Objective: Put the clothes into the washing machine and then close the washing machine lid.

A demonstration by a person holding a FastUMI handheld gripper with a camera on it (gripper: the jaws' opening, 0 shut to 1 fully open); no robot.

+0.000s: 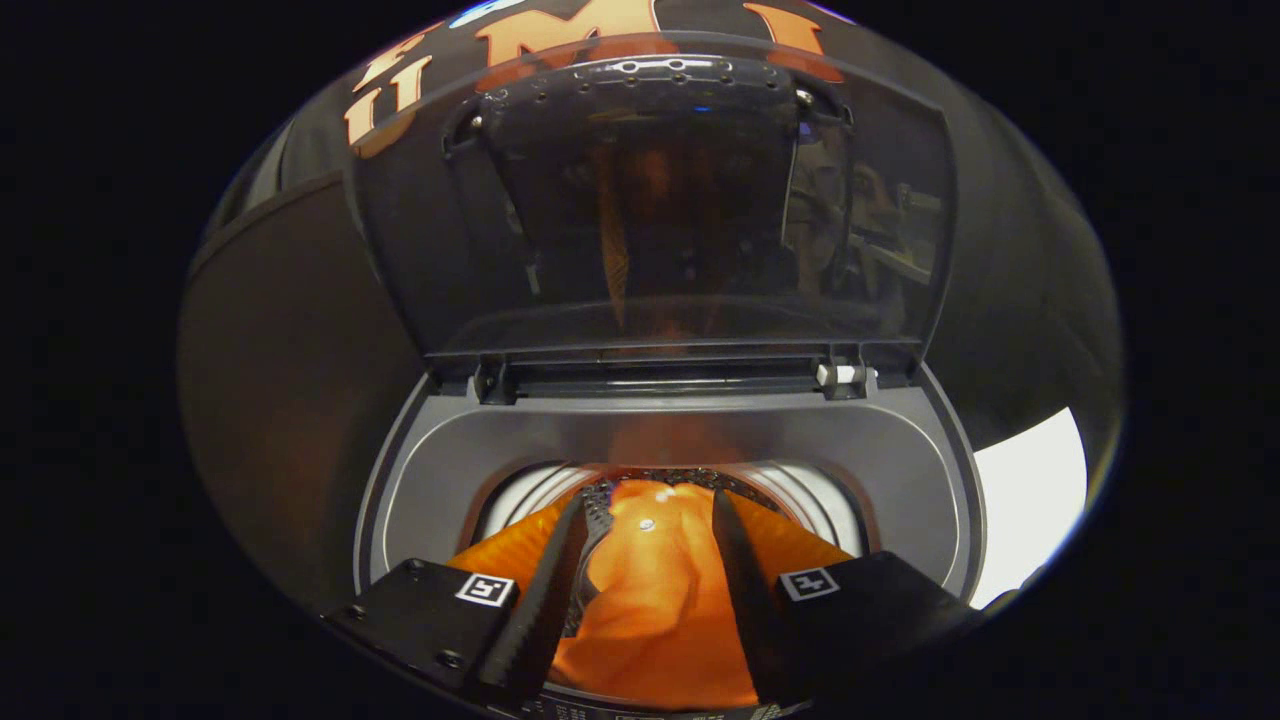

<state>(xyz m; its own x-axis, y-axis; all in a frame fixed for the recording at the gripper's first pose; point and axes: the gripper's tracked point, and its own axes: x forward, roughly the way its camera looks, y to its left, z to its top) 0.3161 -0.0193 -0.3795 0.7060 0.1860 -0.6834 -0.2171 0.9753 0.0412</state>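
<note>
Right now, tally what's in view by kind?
Washing machine: 1
Lid, raised open: 1
Orange garment, in the drum between the open fingers: 1
Gripper: 1
Total: 4

Orange garment [655, 600] apparently inside open washing machine [900, 470], lid [650, 200] upright.

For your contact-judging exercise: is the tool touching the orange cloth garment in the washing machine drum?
Cannot tell. In the gripper view the tool, fingers spread, flanks the orange cloth garment; no contact or gap shows plainly.
</note>
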